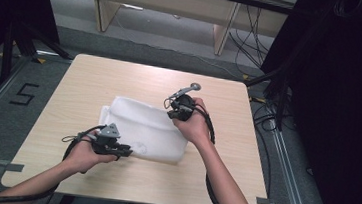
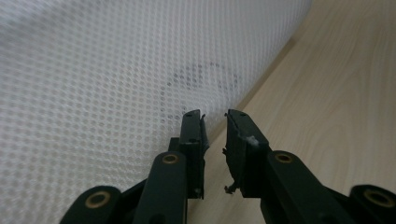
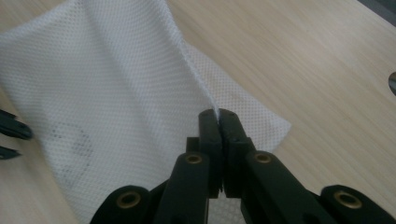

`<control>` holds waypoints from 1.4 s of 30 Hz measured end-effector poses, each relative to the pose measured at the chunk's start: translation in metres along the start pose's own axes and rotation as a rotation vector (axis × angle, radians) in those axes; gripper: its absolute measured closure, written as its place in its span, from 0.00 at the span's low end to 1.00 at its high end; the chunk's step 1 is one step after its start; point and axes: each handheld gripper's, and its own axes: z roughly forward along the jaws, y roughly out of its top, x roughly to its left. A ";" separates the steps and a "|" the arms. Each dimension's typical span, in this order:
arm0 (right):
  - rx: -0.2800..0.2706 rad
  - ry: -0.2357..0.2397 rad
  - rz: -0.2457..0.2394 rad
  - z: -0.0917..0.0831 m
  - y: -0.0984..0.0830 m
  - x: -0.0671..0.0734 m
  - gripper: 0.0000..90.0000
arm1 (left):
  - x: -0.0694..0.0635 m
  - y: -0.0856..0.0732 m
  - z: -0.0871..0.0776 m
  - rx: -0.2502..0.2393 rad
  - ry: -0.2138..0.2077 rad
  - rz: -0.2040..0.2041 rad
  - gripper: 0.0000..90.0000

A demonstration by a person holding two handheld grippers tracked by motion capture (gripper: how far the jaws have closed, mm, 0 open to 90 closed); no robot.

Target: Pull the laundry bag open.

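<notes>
High view: white mesh laundry bag [image 1: 146,131] lies flat on wooden table [image 1: 69,96], approx. centre.

R gripper [image 1: 177,106] at bag's far-right corner, just ahead of R hand [image 1: 194,126]. Right gripper view: jaws clenched on a pinched fold of the mesh [image 3: 140,84]; cloth rises in a ridge from the tips, rest of bag spreads away to the left of them.

L gripper [image 1: 125,151] at bag's near edge, L hand [image 1: 83,155] behind it. Left gripper view: jaws parted w/ narrow gap, bag edge [image 2: 116,93] just beyond the left tip, bare table beyond the right; nothing pinched. Faint grey print on mesh ahead of the tips.
</notes>
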 end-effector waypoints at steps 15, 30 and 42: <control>-0.102 0.049 -0.072 -0.035 -0.002 0.032 1.00 | 0.009 0.005 0.020 0.073 0.049 0.000 0.83; -0.146 0.069 -0.105 -0.042 -0.012 0.036 1.00 | -0.001 0.009 0.026 0.105 0.038 0.031 0.90; -0.164 0.087 -0.100 -0.054 -0.014 0.052 1.00 | 0.011 0.010 0.027 0.093 0.072 -0.024 0.88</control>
